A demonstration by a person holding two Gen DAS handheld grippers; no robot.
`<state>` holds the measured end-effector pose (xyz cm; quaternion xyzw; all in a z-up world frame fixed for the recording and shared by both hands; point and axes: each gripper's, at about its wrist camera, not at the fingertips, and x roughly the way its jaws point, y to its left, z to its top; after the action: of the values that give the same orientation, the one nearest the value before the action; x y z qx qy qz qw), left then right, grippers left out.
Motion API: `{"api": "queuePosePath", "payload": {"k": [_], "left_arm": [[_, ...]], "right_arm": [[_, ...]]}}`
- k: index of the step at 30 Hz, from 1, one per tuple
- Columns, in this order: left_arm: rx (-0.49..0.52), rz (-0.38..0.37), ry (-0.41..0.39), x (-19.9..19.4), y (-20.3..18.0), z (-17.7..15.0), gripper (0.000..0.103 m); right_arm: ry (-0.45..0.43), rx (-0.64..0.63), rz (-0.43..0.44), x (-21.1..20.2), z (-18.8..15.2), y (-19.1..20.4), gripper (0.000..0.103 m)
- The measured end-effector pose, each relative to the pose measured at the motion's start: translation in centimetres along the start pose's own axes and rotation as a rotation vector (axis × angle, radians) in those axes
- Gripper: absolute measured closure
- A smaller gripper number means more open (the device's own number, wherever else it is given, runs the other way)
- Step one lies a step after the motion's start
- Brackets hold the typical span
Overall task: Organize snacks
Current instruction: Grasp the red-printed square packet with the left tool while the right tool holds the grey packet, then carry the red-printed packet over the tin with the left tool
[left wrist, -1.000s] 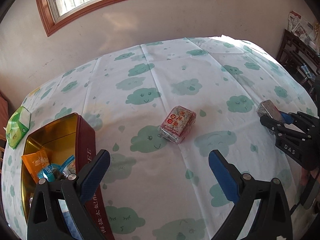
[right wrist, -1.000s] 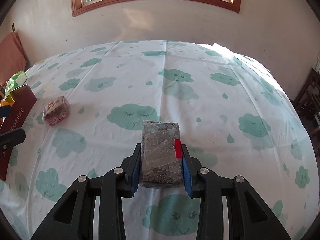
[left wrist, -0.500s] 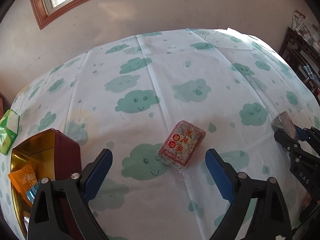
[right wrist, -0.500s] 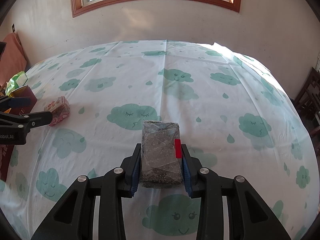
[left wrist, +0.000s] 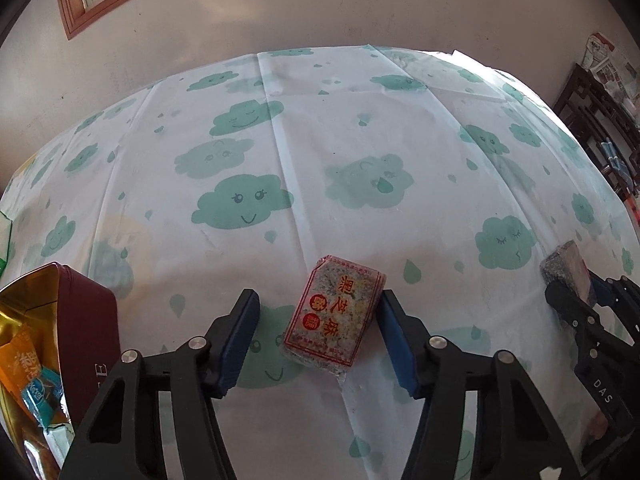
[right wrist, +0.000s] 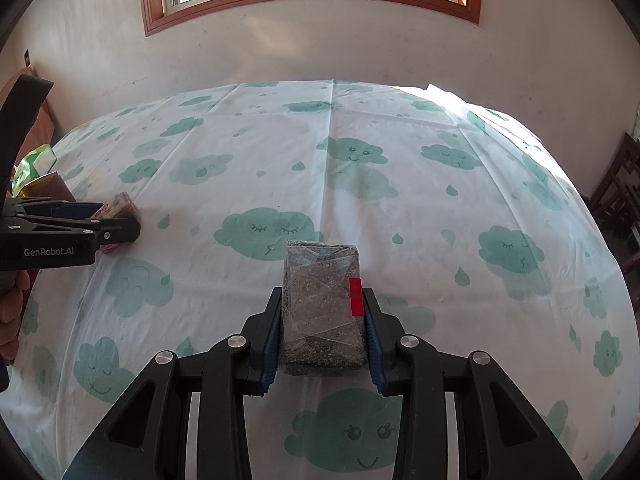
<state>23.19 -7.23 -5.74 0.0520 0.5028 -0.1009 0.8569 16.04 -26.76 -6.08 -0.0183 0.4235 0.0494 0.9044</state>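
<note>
A sesame snack block with red Chinese print (left wrist: 335, 316) lies on the cloud-print tablecloth (left wrist: 280, 152). My left gripper (left wrist: 318, 308) is open with a finger on each side of it; the right finger is close to its edge. The block also shows in the right wrist view (right wrist: 118, 208), partly behind the left gripper (right wrist: 116, 226). My right gripper (right wrist: 322, 308) is shut on a dark sesame block in clear wrap with a red tab (right wrist: 322, 304). It shows at the right of the left wrist view (left wrist: 566, 270).
A dark red tin with a gold lining (left wrist: 86, 332) stands at the left and holds several snack packets (left wrist: 28, 376). A green packet (right wrist: 34, 160) lies beyond it. Dark wooden furniture (left wrist: 600, 120) stands past the table's right edge.
My left gripper has moved forward and right, from beside the tin to around the red-print block. The right gripper has kept still with its dark block.
</note>
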Motion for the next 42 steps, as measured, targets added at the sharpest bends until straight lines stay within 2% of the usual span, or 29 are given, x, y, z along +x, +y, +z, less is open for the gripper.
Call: {"api": "queuePosePath", "payload": {"k": [5, 6, 30, 42], "left_arm": [[0.013, -0.013, -0.002, -0.4, -0.5, -0.2, 0.074], [0.012, -0.015, -0.001, -0.5, -0.6, -0.3, 0.075], [-0.048, -0.026, -0.013, -4.4, -0.5, -5.4, 0.076], [-0.075, 0.019, -0.073, -8.6, 0.2, -7.7, 0.076]], "right_arm": [[0.0, 0.0, 0.0, 0.0, 0.0, 0.0, 0.066], [0.0, 0.0, 0.0, 0.0, 0.0, 0.0, 0.066], [0.0, 0.0, -0.001, 0.1, 0.0, 0.0, 0.066], [0.001, -0.001, -0.003, 0.1, 0.0, 0.0, 0.066]]}}
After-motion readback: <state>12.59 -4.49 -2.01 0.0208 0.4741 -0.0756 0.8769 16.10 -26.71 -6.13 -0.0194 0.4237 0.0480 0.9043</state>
